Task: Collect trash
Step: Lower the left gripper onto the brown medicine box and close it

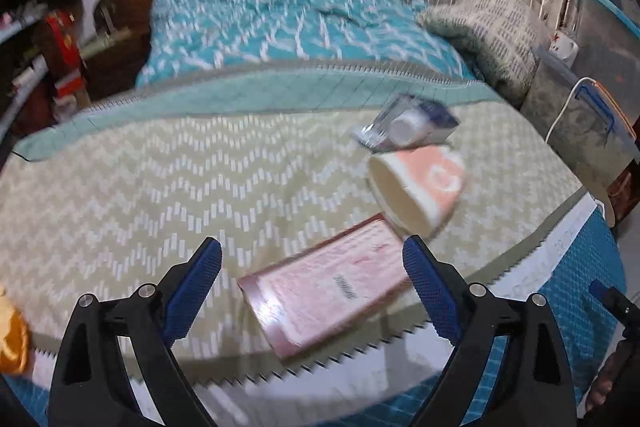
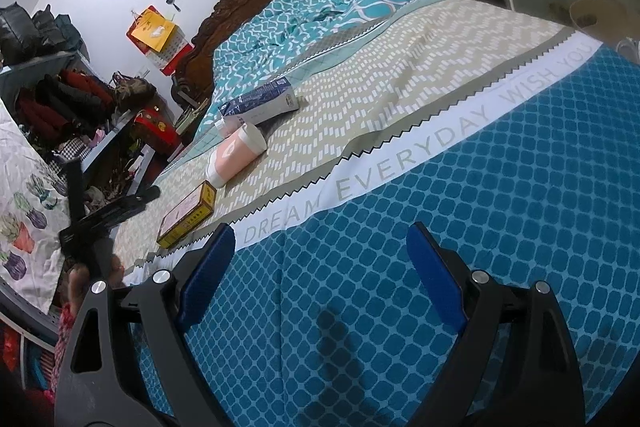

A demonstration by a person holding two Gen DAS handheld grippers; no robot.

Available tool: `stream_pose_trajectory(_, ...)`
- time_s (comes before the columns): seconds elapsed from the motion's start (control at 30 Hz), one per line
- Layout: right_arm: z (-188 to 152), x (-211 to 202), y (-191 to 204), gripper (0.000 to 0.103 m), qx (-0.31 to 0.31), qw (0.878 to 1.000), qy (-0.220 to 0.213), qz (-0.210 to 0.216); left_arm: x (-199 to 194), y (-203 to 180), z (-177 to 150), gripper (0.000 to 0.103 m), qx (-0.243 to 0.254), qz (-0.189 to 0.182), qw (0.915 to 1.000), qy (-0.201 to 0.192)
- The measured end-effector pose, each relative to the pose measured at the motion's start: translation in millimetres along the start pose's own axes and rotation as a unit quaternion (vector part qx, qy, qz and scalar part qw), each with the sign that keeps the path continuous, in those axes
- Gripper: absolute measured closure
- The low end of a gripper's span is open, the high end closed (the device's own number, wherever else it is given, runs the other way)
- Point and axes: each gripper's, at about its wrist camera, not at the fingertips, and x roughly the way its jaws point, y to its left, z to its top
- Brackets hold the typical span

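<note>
Trash remains uncollected near the bed's (image 1: 120, 187) edge: box (image 1: 332, 291), cup (image 1: 416, 183), carton (image 1: 416, 123); left tongs (image 1: 312, 267) and right tongs (image 2: 320, 247) gape wide, empty.

Left tongs (image 1: 312, 263) open above trash on the bed (image 1: 160, 179)

The blue-padded fingers (image 1: 200, 279) stand wide apart with nothing between them, over a flat pink box (image 1: 328, 291) lying near the bed's edge. Just beyond the box, a pink-and-white paper cup (image 1: 416, 187) lies on its side, mouth toward the camera. Behind the cup rests a blue-and-white carton (image 1: 424, 121) with a small white bottle (image 1: 408, 129) against it. The picture is motion-blurred, so the print on them cannot be read.
</note>
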Motion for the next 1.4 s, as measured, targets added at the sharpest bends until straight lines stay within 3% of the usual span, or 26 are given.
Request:
stream_pose_trajectory(0.2, -1, -2, 1, 0.016, -0.001, 1.000, 0.002, 0.001, 37, 17, -5, 0.016, -0.024, -0.050, 0.9960, 0.071)
stream_pose_trajectory(0.5, -4, 1, -3, 0.016, 0.005, 1.000, 0.012, 0.007, 8, -45, -50, 0.015, 0.030, -0.103, 0.9910, 0.080)
stream_pose_trajectory(0.57, -5, 2, -2, 0.016, 0.004, 1.000, 0.014, 0.008, 3, -57, -52, 0.015, 0.044, -0.091, 0.9924, 0.070)
stream_pose_trajectory(0.77, -1, 5, 4, 0.016, -0.002, 1.000, 0.018, 0.013, 20, -73, -44, 0.015, 0.058, -0.004, 0.9961, 0.066)
stream_pose_trajectory(0.87, 13, 11, 16, 0.016, -0.024, 0.999, 0.021, 0.022, 34, -76, -47, 0.040, 0.066, 0.014, 0.9943, 0.083)
stream_pose_trajectory(0.97, 29, 33, 43, 0.016, -0.073, 0.996, 0.033, 0.036, 23, -70, -54, 0.042, 0.049, 0.007, 0.9965, 0.068)
stream_pose_trajectory(1.1, 54, 84, 75, 0.016, -0.116, 0.990, 0.055, 0.058, 1, -56, -69, 0.043, 0.007, 0.032, 0.9987, 0.038)
stream_pose_trajectory(1.23, 89, 140, 76, 0.016, -0.071, 0.991, 0.085, 0.073, -7, -37, -88, 0.043, -0.047, 0.042, 0.9976, 0.026)
stream_pose_trajectory(1.4, 104, 204, 65, 0.026, 0.053, 0.982, 0.153, 0.097, -9, -38, -91, 0.045, -0.053, 0.055, 0.9970, 0.016)
